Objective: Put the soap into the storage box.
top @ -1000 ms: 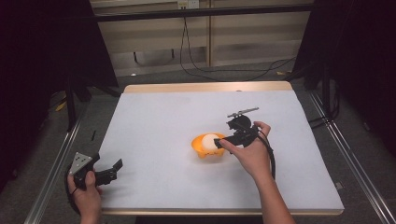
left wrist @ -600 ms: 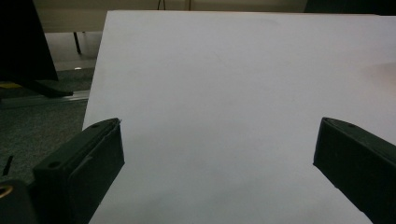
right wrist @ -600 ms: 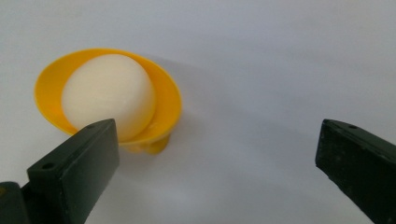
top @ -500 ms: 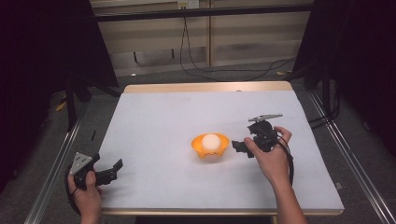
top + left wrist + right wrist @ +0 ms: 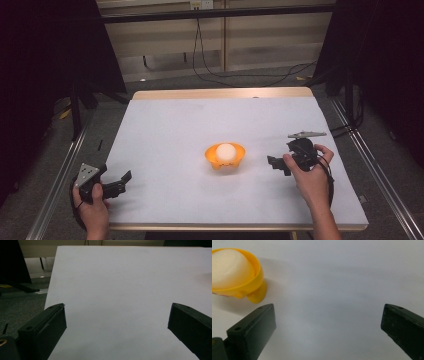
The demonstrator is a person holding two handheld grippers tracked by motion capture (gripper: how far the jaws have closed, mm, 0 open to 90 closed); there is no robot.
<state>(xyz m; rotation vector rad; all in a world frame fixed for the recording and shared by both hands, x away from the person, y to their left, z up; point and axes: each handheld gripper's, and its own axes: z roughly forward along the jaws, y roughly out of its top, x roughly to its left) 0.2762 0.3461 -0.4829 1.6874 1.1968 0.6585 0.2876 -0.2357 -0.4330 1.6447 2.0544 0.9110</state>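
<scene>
High view, right tongs (image 5: 278, 165) wide, withdrawn from bowl (image 5: 225, 157), left tongs (image 5: 120, 183) wide

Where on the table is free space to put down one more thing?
The white table is bare across its far half, beyond the orange bowl holding the white ball. It is also bare between the bowl and the left tool. The tightest patch lies between the bowl and the right tool.
</scene>
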